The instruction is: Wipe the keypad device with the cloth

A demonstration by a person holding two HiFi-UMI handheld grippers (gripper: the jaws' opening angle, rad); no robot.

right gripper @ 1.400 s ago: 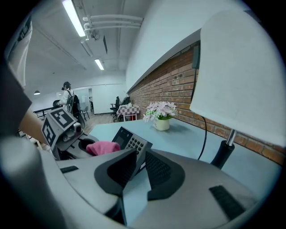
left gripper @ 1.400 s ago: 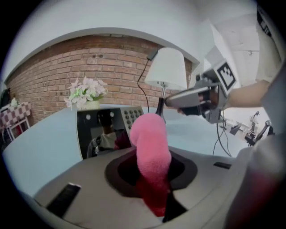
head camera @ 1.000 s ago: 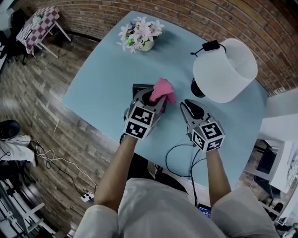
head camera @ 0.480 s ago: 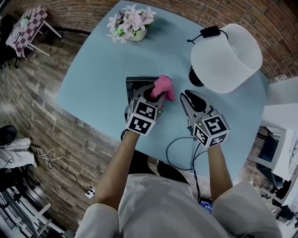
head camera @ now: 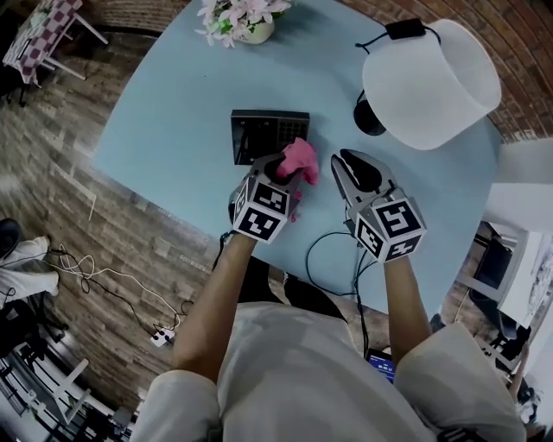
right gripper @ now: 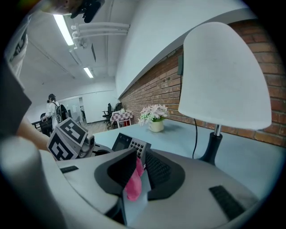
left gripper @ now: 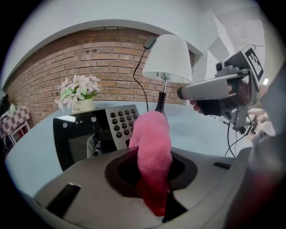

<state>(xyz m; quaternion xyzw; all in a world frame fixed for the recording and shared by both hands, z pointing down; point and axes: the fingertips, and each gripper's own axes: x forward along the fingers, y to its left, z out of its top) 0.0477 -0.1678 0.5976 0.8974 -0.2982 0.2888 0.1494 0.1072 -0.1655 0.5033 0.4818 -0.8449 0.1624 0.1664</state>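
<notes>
The keypad device (head camera: 266,135) is a dark slab with a screen and a silver button pad, and it lies flat on the pale blue table (head camera: 181,112). In the left gripper view the keypad device (left gripper: 94,129) shows just beyond the jaws. My left gripper (head camera: 283,174) is shut on the pink cloth (head camera: 300,159), which hangs at the device's near right corner. The cloth (left gripper: 153,145) stands up between the jaws of the left gripper (left gripper: 153,163). My right gripper (head camera: 344,166) hovers beside it on the right, shut on nothing. Through the thin slit of the right gripper (right gripper: 139,164) the cloth (right gripper: 133,181) shows beyond.
A white-shaded lamp (head camera: 429,73) stands at the right rear, with a black plug (head camera: 403,28) behind it. A flower pot (head camera: 238,17) sits at the far edge. A black cable (head camera: 327,259) loops over the near table edge. The brick floor lies to the left.
My left gripper has drawn back toward me with the cloth, so the keypad device now lies uncovered. The right gripper stays beside it. The head view has tilted.
</notes>
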